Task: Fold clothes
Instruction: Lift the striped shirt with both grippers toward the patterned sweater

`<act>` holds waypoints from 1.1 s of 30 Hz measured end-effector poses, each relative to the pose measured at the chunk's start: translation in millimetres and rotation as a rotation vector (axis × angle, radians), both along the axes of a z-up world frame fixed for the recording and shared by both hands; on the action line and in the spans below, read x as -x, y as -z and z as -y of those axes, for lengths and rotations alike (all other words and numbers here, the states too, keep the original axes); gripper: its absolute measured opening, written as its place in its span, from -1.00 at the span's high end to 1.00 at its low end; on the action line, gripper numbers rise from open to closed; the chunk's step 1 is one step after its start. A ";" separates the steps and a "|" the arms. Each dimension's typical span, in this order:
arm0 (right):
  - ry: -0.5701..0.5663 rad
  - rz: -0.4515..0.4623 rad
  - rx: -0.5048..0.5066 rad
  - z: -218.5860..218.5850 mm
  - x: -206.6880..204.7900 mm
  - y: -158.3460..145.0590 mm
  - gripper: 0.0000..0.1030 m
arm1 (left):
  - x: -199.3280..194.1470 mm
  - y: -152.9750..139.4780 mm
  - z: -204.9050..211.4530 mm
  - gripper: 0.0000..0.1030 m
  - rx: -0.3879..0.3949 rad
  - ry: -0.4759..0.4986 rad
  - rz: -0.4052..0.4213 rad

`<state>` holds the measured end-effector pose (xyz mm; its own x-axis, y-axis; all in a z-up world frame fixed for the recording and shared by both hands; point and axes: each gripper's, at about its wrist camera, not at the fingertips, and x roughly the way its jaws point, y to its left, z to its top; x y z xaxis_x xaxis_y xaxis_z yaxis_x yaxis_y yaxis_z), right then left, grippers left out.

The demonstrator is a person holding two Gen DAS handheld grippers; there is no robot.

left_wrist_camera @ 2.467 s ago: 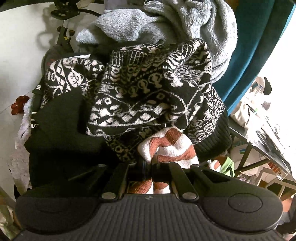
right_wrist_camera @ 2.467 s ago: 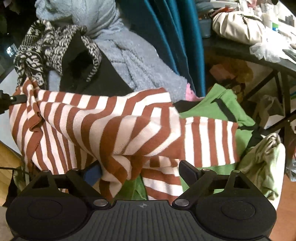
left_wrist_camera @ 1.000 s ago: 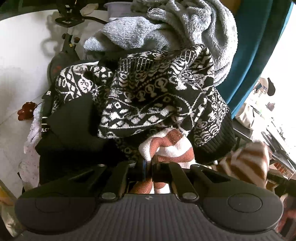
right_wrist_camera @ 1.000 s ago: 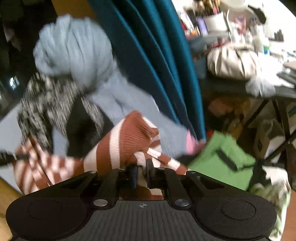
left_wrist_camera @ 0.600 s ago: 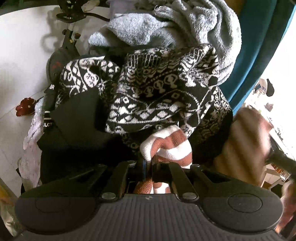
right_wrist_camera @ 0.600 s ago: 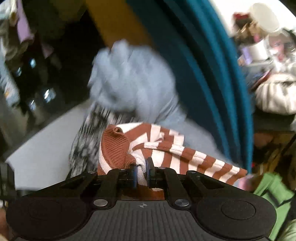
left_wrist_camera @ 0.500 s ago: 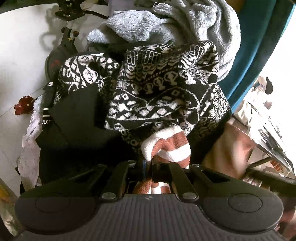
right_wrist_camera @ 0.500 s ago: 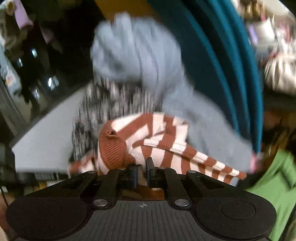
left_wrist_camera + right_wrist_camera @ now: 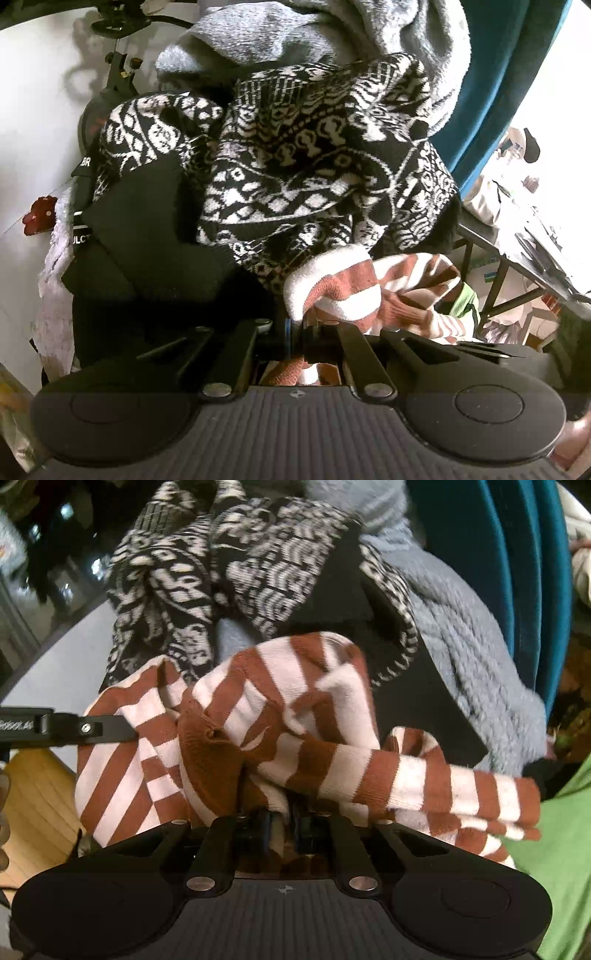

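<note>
A brown-and-white striped sweater (image 9: 332, 291) lies bunched against a pile of clothes. My left gripper (image 9: 295, 332) is shut on one fold of it, the cloth pinched between the pads. In the right wrist view the same sweater (image 9: 280, 716) is heaped in front of my right gripper (image 9: 286, 819). Its jaws are opening, and a white fold still sits between them with a dark gap beside it. One striped sleeve trails off to the right. A left-gripper finger (image 9: 85, 727) reaches in from the left, touching the sweater's edge.
Behind the sweater are a black-and-white patterned knit (image 9: 314, 166) and a grey fleece (image 9: 295, 37). A teal curtain (image 9: 498, 92) hangs at the right. A green garment (image 9: 554, 849) lies at lower right, and a cluttered table (image 9: 517, 251) stands beyond.
My right gripper has swung left with its end of the sweater, bringing it over beside the left gripper's end. Its jaws now stand slightly apart. The left gripper has kept still.
</note>
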<state>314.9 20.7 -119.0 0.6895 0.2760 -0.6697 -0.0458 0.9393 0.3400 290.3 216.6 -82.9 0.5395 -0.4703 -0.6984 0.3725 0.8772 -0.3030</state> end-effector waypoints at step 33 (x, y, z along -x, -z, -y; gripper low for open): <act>-0.020 -0.113 0.029 -0.4 -4.0 29.0 -0.04 | -7.9 21.7 -13.4 0.85 -0.017 -0.003 -0.043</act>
